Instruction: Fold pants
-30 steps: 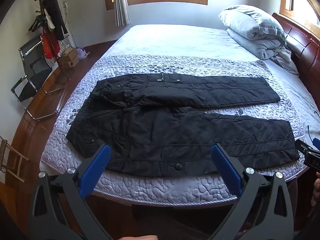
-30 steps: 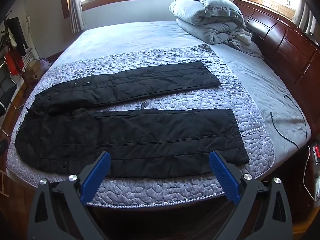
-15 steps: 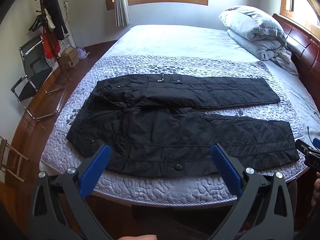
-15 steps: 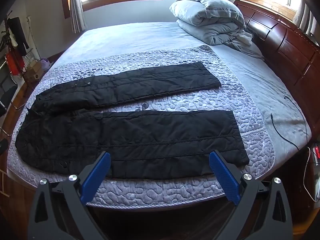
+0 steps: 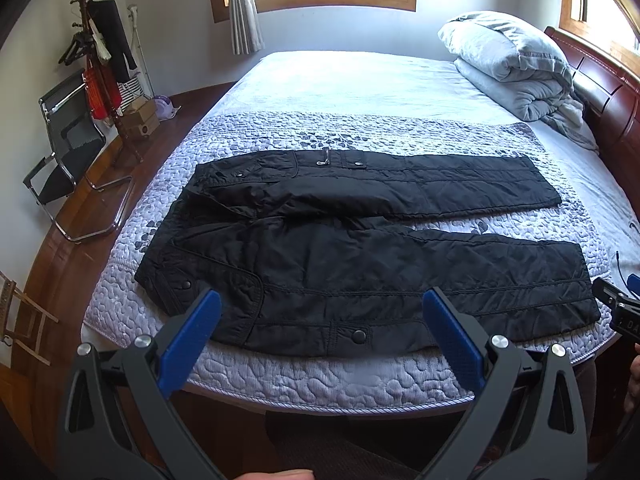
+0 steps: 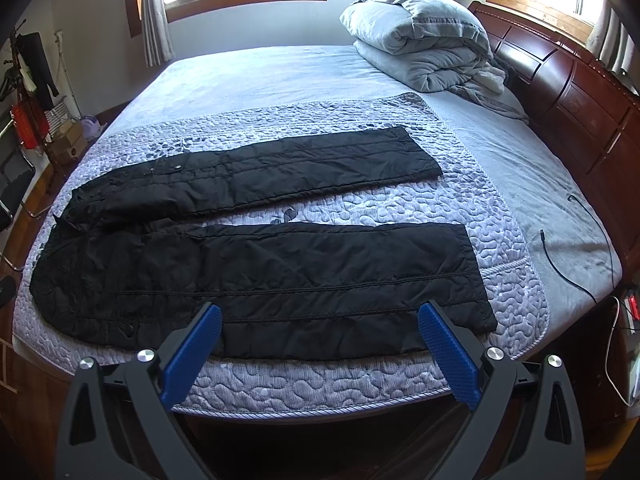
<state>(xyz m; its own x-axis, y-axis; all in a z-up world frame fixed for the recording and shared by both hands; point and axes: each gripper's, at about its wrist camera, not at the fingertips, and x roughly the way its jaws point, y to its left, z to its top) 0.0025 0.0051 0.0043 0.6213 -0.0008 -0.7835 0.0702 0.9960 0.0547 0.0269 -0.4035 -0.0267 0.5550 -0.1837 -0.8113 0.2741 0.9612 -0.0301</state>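
Black quilted pants (image 5: 360, 248) (image 6: 256, 272) lie flat on a lilac quilted bedspread (image 5: 320, 376), waist to the left, the two legs spread apart and running right. My left gripper (image 5: 320, 300) hovers open above the bed's near edge, in front of the waist and hip part. Over the near leg's lower half, my right gripper (image 6: 318, 312) is open too, holding nothing. The right gripper's tip (image 5: 618, 312) also shows at the right edge of the left wrist view.
A folded grey duvet (image 6: 420, 36) lies at the bed's head by the dark wooden headboard (image 6: 580, 96). A black cable (image 6: 576, 256) trails over the bed's right side. A chair (image 5: 68, 160), coat stand (image 5: 96, 52) and boxes (image 5: 140, 120) stand on the wooden floor to the left.
Both grippers have crept slightly forward and up toward the bed; the pants lie as before.
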